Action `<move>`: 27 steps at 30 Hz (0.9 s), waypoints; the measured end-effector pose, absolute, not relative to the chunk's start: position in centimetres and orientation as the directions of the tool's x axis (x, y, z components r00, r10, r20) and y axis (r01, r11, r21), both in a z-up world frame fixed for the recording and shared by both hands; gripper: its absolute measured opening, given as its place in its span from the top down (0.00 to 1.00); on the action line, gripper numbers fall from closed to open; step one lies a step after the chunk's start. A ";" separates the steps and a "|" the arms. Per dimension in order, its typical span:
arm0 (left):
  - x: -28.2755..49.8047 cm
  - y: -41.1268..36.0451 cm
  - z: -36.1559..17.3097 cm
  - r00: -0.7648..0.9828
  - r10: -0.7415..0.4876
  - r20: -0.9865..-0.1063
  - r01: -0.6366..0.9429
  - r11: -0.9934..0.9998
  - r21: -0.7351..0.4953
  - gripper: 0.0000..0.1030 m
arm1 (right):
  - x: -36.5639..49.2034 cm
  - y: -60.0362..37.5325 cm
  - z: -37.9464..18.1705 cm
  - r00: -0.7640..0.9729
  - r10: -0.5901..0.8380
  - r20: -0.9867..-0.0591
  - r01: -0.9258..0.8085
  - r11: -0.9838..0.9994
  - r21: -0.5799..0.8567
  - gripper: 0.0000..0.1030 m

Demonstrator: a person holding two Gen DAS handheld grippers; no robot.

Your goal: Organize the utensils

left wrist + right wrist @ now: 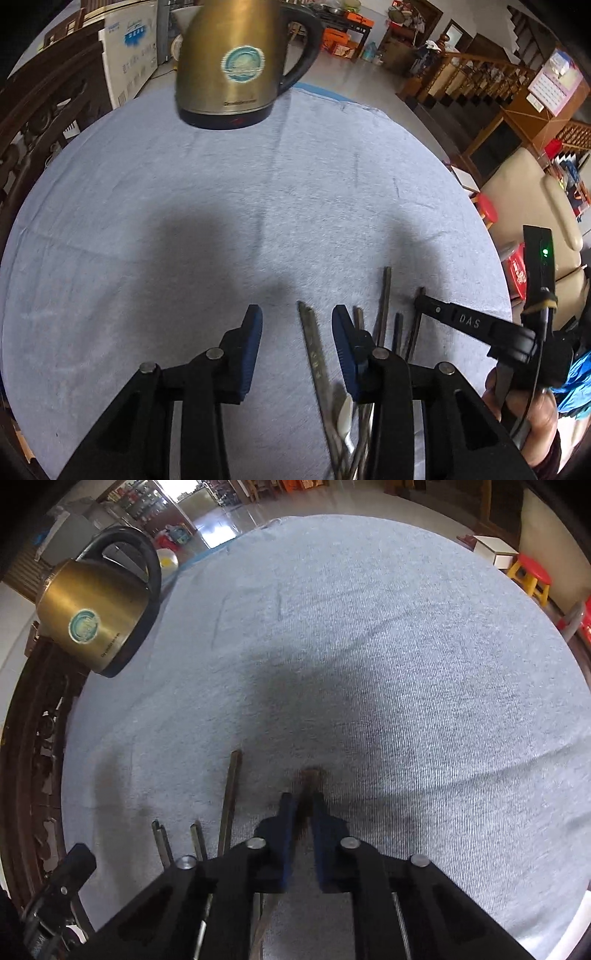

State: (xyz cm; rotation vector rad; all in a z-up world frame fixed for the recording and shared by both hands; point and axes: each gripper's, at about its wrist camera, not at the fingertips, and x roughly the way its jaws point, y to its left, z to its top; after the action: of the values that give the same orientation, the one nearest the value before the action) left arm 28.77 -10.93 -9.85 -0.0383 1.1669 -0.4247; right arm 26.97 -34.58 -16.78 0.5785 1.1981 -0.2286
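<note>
Several dark chopsticks (384,306) lie in a loose bundle on the grey cloth, ends pointing away; a white spoon (345,411) lies among them. My left gripper (297,321) is open, its jaws either side of one flat chopstick (314,354). My right gripper (303,805) is shut on a brown chopstick (309,779), whose end sticks out past the fingertips. More chopsticks (231,801) lie to its left. The right gripper's finger (454,319) shows at the right of the left wrist view.
A brass electric kettle (236,62) with a black handle stands at the far side of the round table; it also shows in the right wrist view (88,620). The grey cloth (184,206) covers the table. A carved wooden chair (33,775) is at the left edge.
</note>
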 end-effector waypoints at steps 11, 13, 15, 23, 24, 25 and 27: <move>30.6 -18.4 -12.1 0.232 -0.348 -0.908 0.346 0.902 -0.258 0.62 | 22.7 -37.9 -16.3 0.497 0.176 -0.850 0.389 0.830 0.400 0.93; 31.0 -19.9 -12.8 0.211 -0.346 -0.914 0.351 0.900 -0.259 0.62 | 21.9 -38.6 -16.2 0.507 0.191 -0.841 0.385 0.823 0.419 0.93; 31.3 -21.1 -13.3 0.199 -0.332 -0.922 0.357 0.901 -0.247 0.62 | 21.4 -39.4 -15.9 0.520 0.213 -0.827 0.376 0.812 0.446 0.93; 31.8 -23.3 -15.0 0.159 -0.317 -0.935 0.350 0.904 -0.247 0.65 | 20.8 -40.1 -15.4 0.532 0.219 -0.818 0.368 0.810 0.456 0.93; 31.8 -23.3 -15.2 0.160 -0.305 -0.939 0.349 0.907 -0.236 0.72 | 20.8 -40.1 -15.4 0.533 0.221 -0.816 0.365 0.810 0.458 0.93; 31.7 -23.4 -15.1 0.185 -0.294 -0.938 0.359 0.909 -0.214 0.85 | 20.4 -40.2 -15.2 0.535 0.223 -0.815 0.363 0.810 0.460 0.93; 31.7 -23.4 -15.2 0.188 -0.286 -0.939 0.370 0.907 -0.202 0.94 | 19.9 -40.3 -15.2 0.538 0.224 -0.812 0.361 0.810 0.462 0.93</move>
State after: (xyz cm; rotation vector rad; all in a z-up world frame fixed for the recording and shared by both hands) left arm 31.71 -23.45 -15.24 0.0760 1.3022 -0.4626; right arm 19.91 -40.33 -15.18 0.6496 1.0183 -0.0888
